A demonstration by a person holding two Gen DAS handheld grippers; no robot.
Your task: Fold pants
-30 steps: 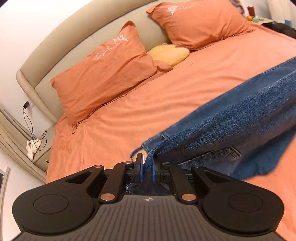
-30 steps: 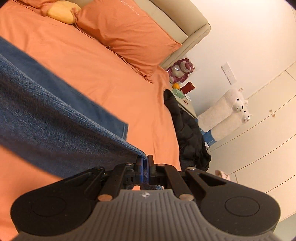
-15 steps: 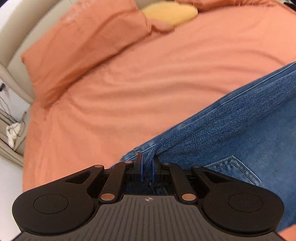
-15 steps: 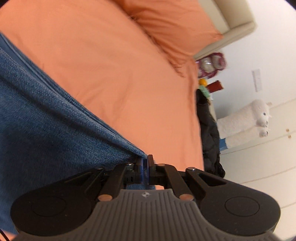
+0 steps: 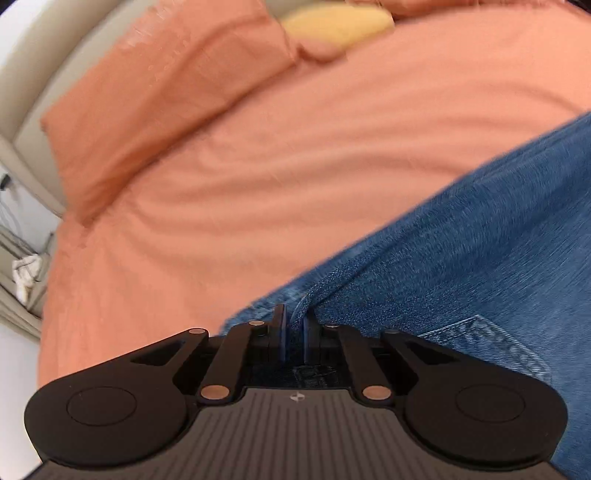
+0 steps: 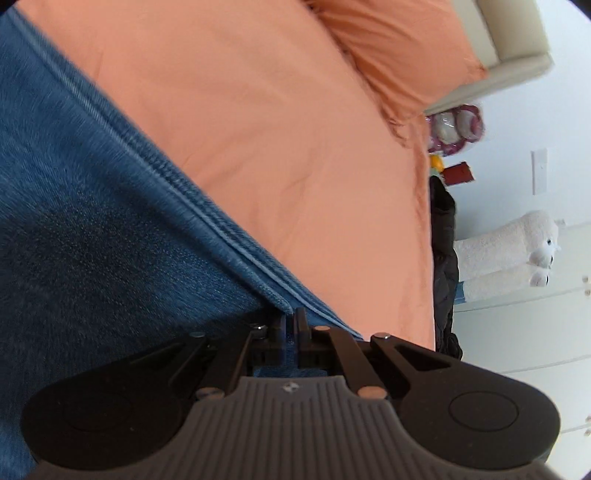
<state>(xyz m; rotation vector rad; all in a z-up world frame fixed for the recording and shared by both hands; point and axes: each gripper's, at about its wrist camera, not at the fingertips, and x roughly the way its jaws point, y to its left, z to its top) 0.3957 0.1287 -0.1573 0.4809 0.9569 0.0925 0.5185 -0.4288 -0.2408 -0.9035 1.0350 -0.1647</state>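
Note:
Blue denim pants (image 5: 461, 258) lie spread over the orange bed sheet (image 5: 295, 147), with a back pocket (image 5: 491, 339) showing near the left gripper. My left gripper (image 5: 294, 321) is shut on the pants' edge at the waist end. In the right wrist view the pants (image 6: 92, 221) fill the left side, a stitched seam running along their edge. My right gripper (image 6: 291, 321) is shut on that edge, low over the sheet (image 6: 295, 129).
Orange pillows (image 5: 166, 99) and a yellow cushion (image 5: 332, 22) lie by the beige headboard (image 5: 33, 122). The right bed edge has dark clothing (image 6: 445, 266), a white plush toy (image 6: 509, 254), a nightstand with small items (image 6: 454, 129) and white wardrobe doors (image 6: 535, 350).
Both grippers have come down toward the bed with the pants held. The denim now lies lower and flatter on the sheet, and the views tilt down away from the headboard.

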